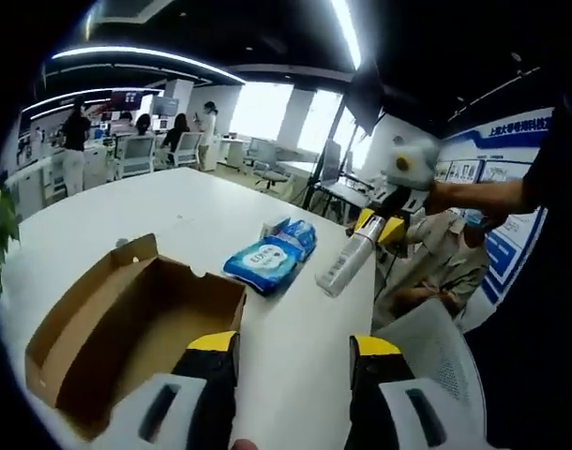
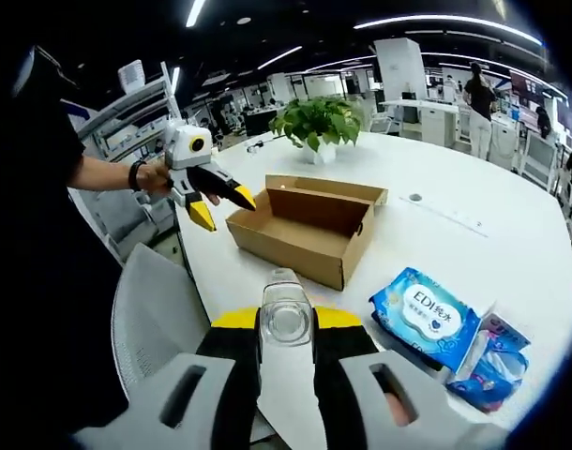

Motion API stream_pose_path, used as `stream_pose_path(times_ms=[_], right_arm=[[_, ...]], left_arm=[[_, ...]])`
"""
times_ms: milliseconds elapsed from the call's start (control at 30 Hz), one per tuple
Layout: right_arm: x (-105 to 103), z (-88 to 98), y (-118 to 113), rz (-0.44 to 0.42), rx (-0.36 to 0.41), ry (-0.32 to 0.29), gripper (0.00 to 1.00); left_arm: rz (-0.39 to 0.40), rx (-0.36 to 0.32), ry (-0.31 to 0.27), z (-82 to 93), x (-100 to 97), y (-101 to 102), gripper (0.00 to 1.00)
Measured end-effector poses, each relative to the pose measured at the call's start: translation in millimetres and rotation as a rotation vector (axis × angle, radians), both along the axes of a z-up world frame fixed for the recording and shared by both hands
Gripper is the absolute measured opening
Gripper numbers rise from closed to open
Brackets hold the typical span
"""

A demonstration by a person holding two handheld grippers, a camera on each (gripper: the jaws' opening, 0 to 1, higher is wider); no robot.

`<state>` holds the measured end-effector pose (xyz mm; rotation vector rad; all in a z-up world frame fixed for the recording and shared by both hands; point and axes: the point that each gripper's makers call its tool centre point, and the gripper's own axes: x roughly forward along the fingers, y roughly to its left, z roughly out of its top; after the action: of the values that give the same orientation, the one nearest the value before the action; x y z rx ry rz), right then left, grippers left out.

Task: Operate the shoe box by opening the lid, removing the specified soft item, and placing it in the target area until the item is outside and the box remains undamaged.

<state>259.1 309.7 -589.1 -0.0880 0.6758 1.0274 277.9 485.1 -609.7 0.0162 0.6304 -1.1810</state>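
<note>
Now right hand-held gripper clamps clear bottle above counter, clear of open, emptied box; left hand-held gripper gapes empty beside box. Wipes pack lies near.

The shoe box was plain brown cardboard and sat open and upright on the white table, its hinged lid folded back along the far long side. Its inside looked bare. A clear, soft-looking bottle was held in the air, outside the box, pinched between the right gripper jaws.
</note>
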Motion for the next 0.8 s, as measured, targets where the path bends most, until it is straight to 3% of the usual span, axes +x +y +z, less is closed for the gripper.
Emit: stream_pose_path(times_ms=[400,800], right_arm=[[18,-11.6,-23,0.034,-0.086,0.013,0.17],[71,-14.4,-55,0.106,-0.226,-0.003,0.17]], left_arm=[[0.084,0.009,0.017,-1.9,-0.4,17,0.45],[0.178,0.015,0.017,-0.7,-0.5,41,0.44]])
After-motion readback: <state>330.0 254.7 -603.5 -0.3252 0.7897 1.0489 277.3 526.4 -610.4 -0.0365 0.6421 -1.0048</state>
